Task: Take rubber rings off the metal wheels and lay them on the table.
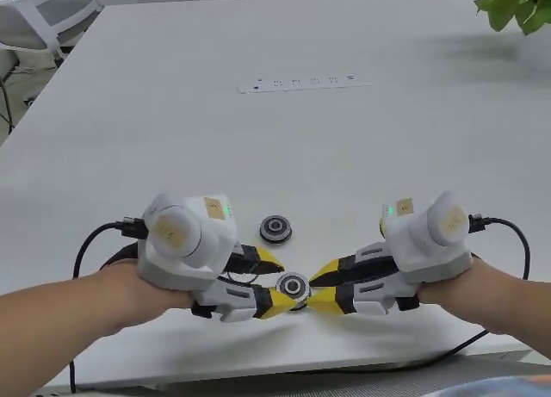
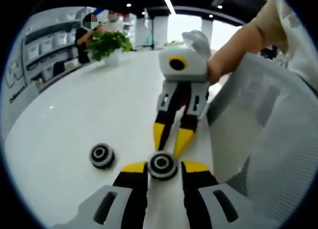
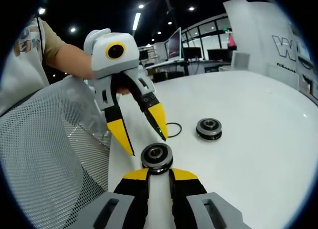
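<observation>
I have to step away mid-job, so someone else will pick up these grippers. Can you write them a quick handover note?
Left gripper: shut on the wheel near the front edge of the table.
Right gripper: tips at that wheel's rim; grip unclear.
Second wheel: stands free on the table, farther out.
Done: one loose rubber ring lies on the table.
Left: both wheels show dark outer bands, so there are likely rings yet to pull.

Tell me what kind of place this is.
Probably an office or lab workspace: a long white table with a built-in power strip, shelves of storage bins along the wall, and desk monitors behind.
</observation>
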Available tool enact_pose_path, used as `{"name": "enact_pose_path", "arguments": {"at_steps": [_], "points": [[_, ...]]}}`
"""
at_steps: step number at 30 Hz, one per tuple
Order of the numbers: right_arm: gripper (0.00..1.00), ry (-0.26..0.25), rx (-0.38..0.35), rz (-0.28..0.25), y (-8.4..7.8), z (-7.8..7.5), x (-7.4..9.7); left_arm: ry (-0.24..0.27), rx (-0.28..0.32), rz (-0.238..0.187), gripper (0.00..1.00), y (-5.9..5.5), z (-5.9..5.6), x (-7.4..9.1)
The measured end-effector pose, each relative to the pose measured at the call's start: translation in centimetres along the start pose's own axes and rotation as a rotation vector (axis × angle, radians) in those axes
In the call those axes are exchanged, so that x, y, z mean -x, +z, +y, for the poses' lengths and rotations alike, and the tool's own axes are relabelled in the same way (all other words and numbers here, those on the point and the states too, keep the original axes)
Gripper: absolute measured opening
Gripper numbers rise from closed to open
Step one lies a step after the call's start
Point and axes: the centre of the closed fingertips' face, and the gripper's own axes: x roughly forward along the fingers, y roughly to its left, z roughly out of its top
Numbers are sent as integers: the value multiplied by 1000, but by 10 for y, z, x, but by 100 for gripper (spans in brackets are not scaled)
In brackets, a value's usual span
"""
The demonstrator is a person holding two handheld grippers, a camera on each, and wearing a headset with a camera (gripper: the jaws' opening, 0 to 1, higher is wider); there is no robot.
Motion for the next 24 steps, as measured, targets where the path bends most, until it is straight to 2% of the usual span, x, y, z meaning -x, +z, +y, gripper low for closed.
{"name": "enact_pose_path", "arguments": {"at_steps": [8, 17, 24], "points": [[11, -2, 1, -2, 0, 0, 0, 2, -9, 19, 21, -4, -1, -7], [10, -5, 3, 0, 0, 0, 0, 46, 8, 1, 14, -2, 4, -6], [7, -12, 3, 9, -1, -1, 0, 66, -2, -12, 14, -2, 4, -6]]}}
